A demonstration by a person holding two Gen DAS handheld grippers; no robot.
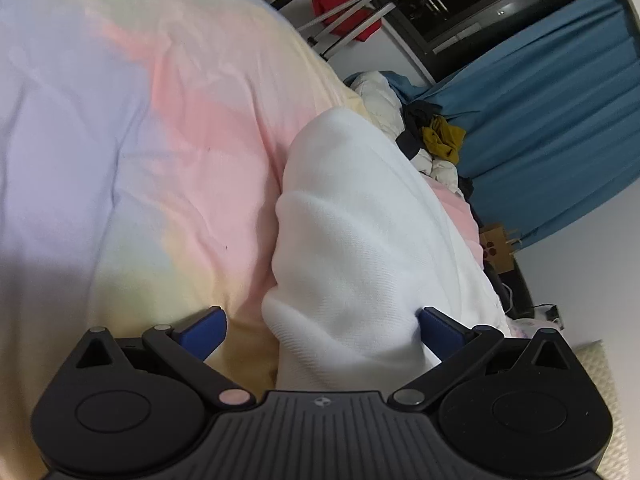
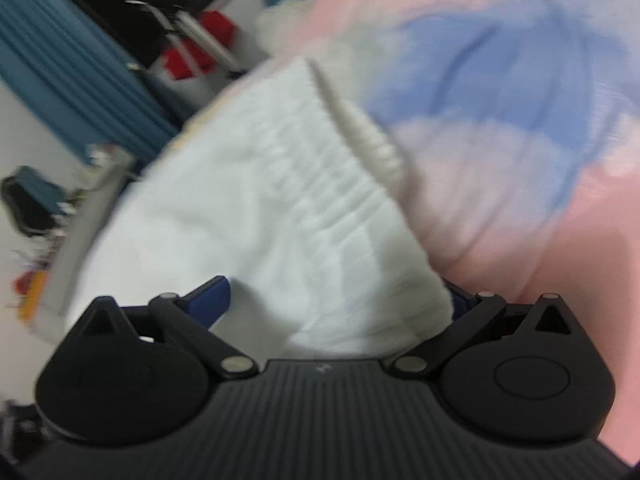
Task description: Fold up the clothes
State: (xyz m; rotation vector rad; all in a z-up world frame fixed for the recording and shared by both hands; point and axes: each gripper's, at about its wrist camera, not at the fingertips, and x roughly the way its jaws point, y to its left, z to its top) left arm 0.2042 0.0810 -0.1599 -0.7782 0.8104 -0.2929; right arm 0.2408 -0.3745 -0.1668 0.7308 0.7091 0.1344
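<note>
1. Left gripper (image 1: 322, 326): fingers spread wide. White garment (image 1: 360, 220) lies between them, touching the right pad only; no grip.
2. Right gripper (image 2: 340, 300): fingers wide too. Garment's ribbed end (image 2: 320, 184) sits in the gap, not pinched. View blurred.
3. Garment rests on pastel bedspread (image 1: 140, 140), pink/blue/yellow.
4. Bkgd: blue curtain (image 1: 560, 120), clothes pile (image 1: 436, 140).

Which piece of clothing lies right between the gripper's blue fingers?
The white knitted garment; the mustard-yellow garment and red garment lie far behind.

Blue curtain (image 1: 552, 92) hangs beside a cardboard box (image 1: 498, 250) and red cloth (image 1: 344, 8).
</note>
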